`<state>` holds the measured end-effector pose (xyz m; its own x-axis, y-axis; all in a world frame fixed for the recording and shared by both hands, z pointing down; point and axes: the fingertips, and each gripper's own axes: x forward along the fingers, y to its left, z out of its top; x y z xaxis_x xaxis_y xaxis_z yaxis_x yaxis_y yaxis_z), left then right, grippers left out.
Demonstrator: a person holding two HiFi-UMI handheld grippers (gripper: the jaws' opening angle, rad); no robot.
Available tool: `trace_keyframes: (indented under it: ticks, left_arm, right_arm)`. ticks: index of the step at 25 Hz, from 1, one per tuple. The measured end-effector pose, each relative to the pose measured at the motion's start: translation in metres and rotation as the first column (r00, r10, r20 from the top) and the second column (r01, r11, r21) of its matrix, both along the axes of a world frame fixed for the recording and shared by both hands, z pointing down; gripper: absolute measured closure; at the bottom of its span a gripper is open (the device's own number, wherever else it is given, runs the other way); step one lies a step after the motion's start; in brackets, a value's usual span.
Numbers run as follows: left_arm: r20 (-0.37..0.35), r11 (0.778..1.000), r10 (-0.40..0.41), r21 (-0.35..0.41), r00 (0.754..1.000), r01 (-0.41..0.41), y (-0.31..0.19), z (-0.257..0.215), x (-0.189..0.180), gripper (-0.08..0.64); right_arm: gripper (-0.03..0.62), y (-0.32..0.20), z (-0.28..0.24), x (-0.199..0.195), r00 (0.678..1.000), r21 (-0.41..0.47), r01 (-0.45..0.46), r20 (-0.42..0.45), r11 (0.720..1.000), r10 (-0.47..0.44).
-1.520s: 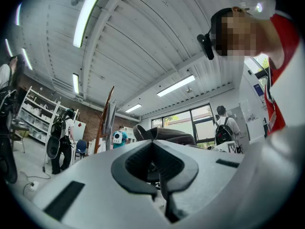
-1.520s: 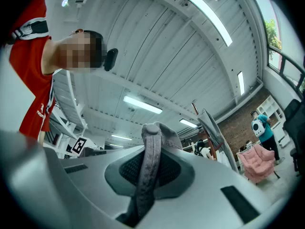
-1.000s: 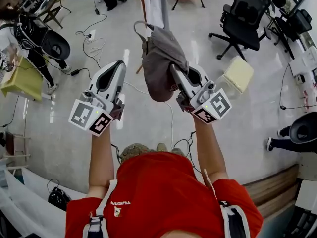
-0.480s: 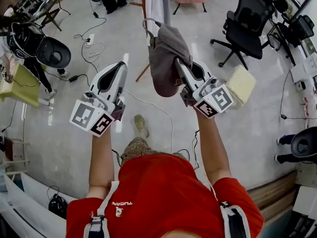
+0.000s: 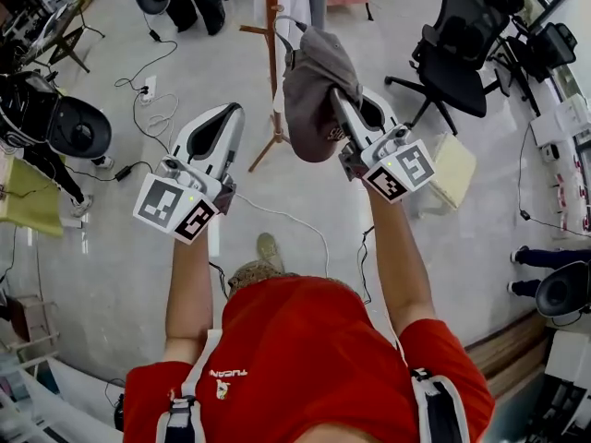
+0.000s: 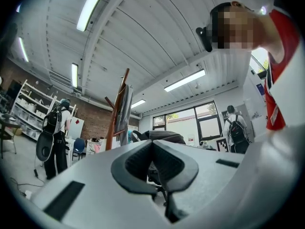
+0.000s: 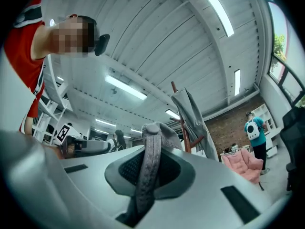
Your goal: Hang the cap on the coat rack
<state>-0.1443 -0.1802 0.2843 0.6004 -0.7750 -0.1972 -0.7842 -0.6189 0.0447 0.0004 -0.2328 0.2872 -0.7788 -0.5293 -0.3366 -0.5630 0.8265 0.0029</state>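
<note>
A grey-brown cap (image 5: 312,89) hangs from my right gripper (image 5: 338,105), raised in front of me. Its jaws are shut on a fold of the cap (image 7: 148,168), which runs up between the pads. The wooden coat rack (image 5: 272,35) stands just beyond the cap, with a grey garment (image 7: 191,112) draped on it. The rack's pole and pegs (image 7: 183,128) rise a short way past the jaws. My left gripper (image 5: 231,116) is held up beside the right one, shut with nothing in it. Past its closed tips (image 6: 152,144) I see the rack (image 6: 117,108) and the cap (image 6: 164,135).
A black office chair (image 5: 459,40) stands to the right of the rack and a pale cushion (image 5: 452,169) lies on the floor below it. Cables (image 5: 157,109) trail across the floor at left. A person with a backpack (image 6: 53,132) stands at far left. A pink armchair (image 7: 240,162) is at right.
Both grippers have moved forward and up with the cap, and the person has stepped closer. The coat rack now stands right behind the cap.
</note>
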Motion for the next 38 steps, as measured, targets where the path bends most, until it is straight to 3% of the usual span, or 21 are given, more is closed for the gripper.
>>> trace_keyframes:
  ticks: [11, 22, 29, 36, 38]
  left_arm:
    - [0.016, 0.998, 0.042, -0.049, 0.999, -0.041, -0.106, 0.01, -0.02, 0.552]
    - [0.014, 0.994, -0.038, -0.1, 0.999, 0.04, -0.143, 0.034, -0.011, 0.552]
    - [0.034, 0.988, -0.074, -0.131, 0.997, 0.078, -0.158, 0.046, -0.003, 0.552]
    - [0.035, 0.981, -0.099, -0.165, 0.994, 0.104, -0.174, 0.063, -0.003, 0.551]
    - [0.039, 0.98, -0.096, -0.171, 0.995, 0.101, -0.176, 0.067, -0.005, 0.552]
  right_arm:
    - [0.555, -0.123, 0.028, -0.021, 0.997, -0.07, -0.067, -0.048, 0.995, 0.064]
    - [0.554, -0.192, 0.098, -0.026, 0.994, -0.145, -0.021, -0.107, 0.989, 0.005]
    - [0.552, -0.224, 0.14, -0.044, 0.969, -0.148, -0.026, -0.248, 0.989, -0.012]
    - [0.398, -0.24, 0.175, -0.039, 0.946, -0.209, -0.074, -0.323, 0.975, 0.003]
    - [0.382, -0.239, 0.176, -0.035, 0.946, -0.21, -0.087, -0.323, 0.974, 0.015]
